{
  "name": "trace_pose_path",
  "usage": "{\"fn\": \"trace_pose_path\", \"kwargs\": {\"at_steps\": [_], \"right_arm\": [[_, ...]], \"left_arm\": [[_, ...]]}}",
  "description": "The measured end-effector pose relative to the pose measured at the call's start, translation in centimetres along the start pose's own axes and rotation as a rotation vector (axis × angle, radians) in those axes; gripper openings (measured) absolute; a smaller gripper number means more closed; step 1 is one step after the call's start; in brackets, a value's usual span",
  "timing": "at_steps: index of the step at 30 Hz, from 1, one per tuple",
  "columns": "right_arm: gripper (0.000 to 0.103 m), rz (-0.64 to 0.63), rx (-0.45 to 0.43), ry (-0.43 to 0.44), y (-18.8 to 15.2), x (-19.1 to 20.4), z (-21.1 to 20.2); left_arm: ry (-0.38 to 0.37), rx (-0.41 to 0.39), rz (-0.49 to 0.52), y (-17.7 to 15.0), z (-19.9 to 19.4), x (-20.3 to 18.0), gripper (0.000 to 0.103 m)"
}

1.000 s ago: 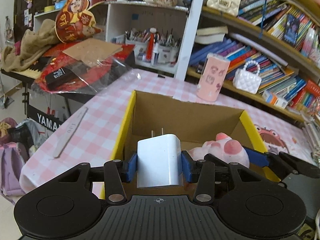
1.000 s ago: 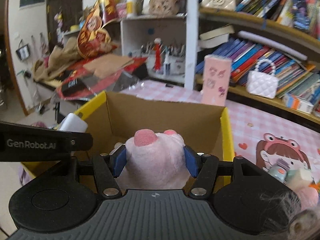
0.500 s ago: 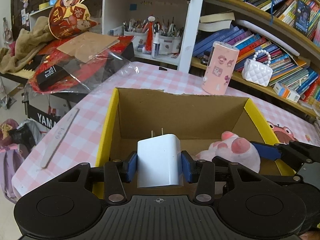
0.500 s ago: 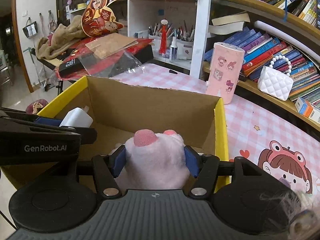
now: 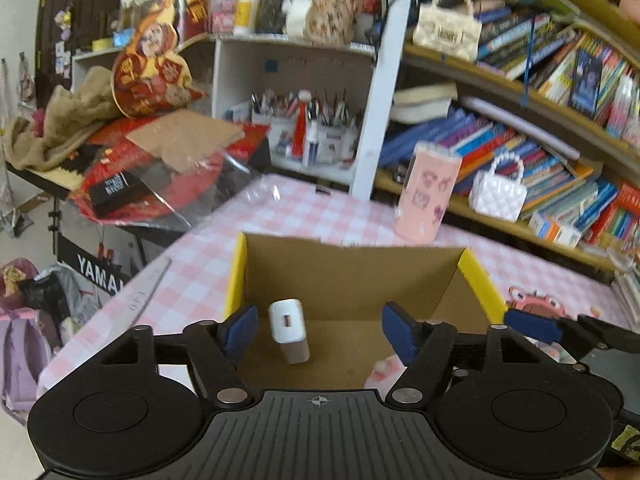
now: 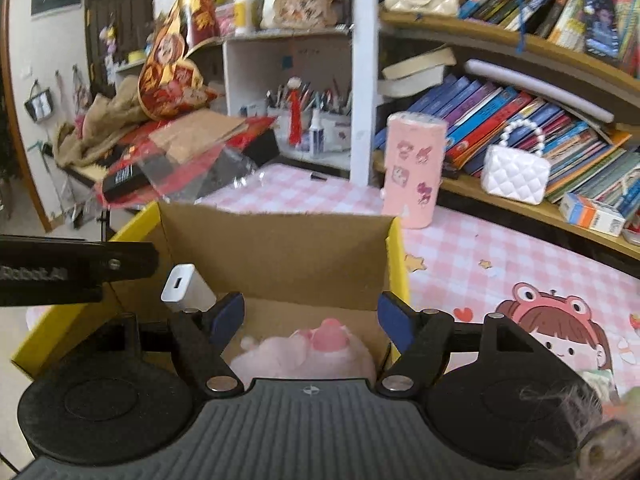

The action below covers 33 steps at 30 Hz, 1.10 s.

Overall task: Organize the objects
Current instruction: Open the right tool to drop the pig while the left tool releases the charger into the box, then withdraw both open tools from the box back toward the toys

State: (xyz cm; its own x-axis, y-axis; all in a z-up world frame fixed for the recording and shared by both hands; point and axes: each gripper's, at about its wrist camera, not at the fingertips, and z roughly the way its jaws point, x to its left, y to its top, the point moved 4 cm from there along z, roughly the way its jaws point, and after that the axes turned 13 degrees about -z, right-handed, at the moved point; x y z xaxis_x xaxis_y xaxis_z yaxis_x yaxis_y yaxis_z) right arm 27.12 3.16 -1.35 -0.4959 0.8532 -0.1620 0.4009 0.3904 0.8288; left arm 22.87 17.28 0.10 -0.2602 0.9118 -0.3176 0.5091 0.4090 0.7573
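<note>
Left wrist view: left gripper [image 5: 318,330] over the cardboard box [image 5: 352,276] on the pink-checked counter [image 5: 200,280].
Jaws: just been opening, now spread, gripping nothing.
Charger: white charger [image 5: 289,330] tilted inside the box, clear of both pads.
Right wrist view: right gripper [image 6: 310,318] above the same box [image 6: 276,256].
Jaws: just been opening, spread, nothing pinched.
Plush: pink plush toy [image 6: 308,350] on the box floor below the pads.
Charger: at the box's left side [image 6: 188,288].

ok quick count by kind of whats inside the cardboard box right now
white charger: 1
pink plush toy: 1
total in the cardboard box: 2
</note>
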Motion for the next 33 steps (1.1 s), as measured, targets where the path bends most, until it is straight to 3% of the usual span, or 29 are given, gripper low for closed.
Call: {"fn": "trace_pose_path", "kwargs": {"at_steps": [7,13,31,33], "right_arm": [[0.073,0.034,-0.064,-0.061,-0.2,0.4,-5.1],[0.075,0.054,-0.061,-0.094,-1.6,1.7,-8.6],[0.080,0.098,0.111,-0.147,-10.2,7.3,-15.3],[0.081,0.106,0.121,-0.148,-10.9,7.7,-15.9]], "left_arm": [[-0.002,-0.053,-0.024,-0.4,-3.9,1.3,0.080],[-0.001,-0.029,-0.029,-2.6,-6.1,2.7,0.083],[0.041,0.121,0.015,-11.6,-11.7,5.8,0.085],[0.040,0.134,0.024,-12.3,-12.3,5.8,0.089]]}}
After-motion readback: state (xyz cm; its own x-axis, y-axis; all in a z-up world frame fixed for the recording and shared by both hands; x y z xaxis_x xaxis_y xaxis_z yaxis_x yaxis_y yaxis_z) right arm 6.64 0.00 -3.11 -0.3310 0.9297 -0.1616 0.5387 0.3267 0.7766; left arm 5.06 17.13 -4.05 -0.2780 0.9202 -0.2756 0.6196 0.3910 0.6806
